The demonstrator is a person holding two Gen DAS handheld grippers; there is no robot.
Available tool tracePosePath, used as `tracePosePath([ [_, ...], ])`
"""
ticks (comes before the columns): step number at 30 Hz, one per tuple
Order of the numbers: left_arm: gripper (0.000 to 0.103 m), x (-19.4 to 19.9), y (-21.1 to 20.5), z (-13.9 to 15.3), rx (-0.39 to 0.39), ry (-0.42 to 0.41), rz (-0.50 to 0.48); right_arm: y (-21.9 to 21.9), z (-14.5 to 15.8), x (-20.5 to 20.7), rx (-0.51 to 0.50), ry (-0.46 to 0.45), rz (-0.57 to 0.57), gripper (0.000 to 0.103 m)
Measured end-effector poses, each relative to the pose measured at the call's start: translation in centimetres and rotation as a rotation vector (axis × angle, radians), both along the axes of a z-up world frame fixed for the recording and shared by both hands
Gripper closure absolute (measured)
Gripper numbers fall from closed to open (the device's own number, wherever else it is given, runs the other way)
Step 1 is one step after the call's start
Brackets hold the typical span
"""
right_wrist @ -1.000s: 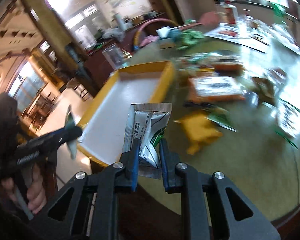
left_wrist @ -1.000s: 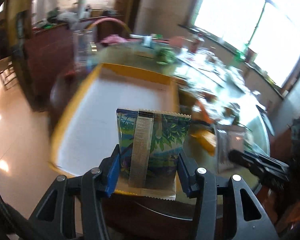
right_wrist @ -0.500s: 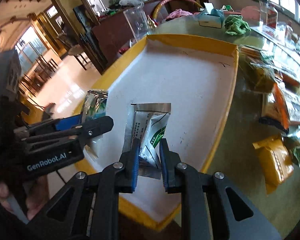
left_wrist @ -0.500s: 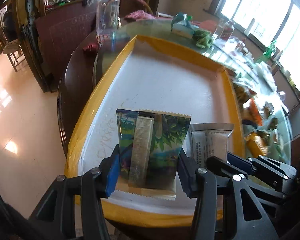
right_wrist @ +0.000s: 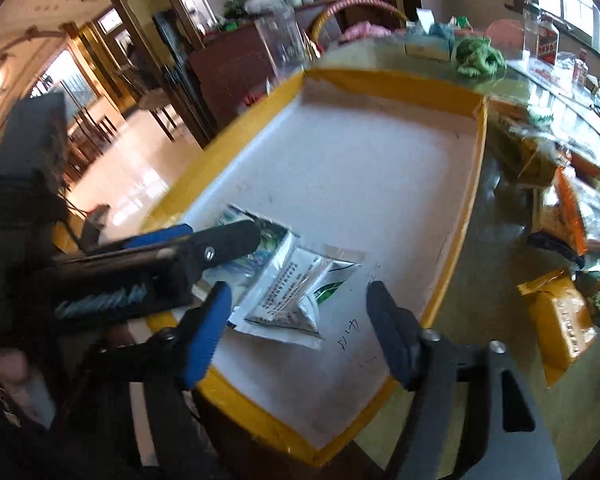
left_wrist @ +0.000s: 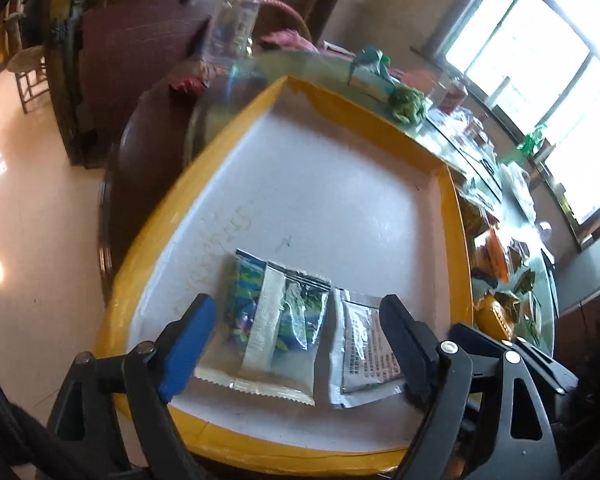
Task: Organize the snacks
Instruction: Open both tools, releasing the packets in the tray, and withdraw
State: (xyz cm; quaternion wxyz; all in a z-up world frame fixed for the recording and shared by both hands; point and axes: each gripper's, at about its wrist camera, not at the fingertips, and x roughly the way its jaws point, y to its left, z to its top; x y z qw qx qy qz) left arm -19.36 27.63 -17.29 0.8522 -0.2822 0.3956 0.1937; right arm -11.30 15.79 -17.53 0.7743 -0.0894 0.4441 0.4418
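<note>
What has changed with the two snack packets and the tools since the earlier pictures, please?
Both packets were let go. The left tool is opening, and its blue-green packet now lies flat in the yellow-rimmed tray. The right tool is opening too, and its silver packet lies beside the first. A second ago both were carried above the table. The tray and the snacks left on the table stayed put.

In the lower part of the frame, the left gripper (left_wrist: 296, 320) has its jaws opening, pads clear of the blue-green snack packet (left_wrist: 274, 332) lying flat between them. A silver packet (left_wrist: 360, 356) lies just beside it, to the right. Both rest in the near end of a yellow-rimmed white tray (left_wrist: 340, 184) at frame centre.
</note>
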Motion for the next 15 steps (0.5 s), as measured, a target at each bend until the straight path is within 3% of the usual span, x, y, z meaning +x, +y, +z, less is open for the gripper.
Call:
tracePosePath([
  [3,0.019,-0.6,-0.9,1.1,0.021,-0.065,-0.033,-1.6,1.0,0.0,0.045,0.009,0.003,0.031],
  [6,0.019,0.1,-1.3,0.8,0.052,0.008,-0.026,-3.5,1.9,0.4,0.095,0.024,0.001,0.029],
  [8,0.019,0.1,-2.0,1.3,0.054,-0.022,-0.031,-5.0,2.4,0.8,0.117,0.024,-0.02,0.025],
  [11,0.019,0.6,-3.2,1.5,0.083,0.002,-0.053,-7.1,2.6,1.7,0.13,0.046,-0.07,0.024],
  [15,0.019,1.1,-5.5,1.9,0.185,0.049,-0.037,-10.1,2.5,2.9,0.146,0.064,-0.131,0.024],
])
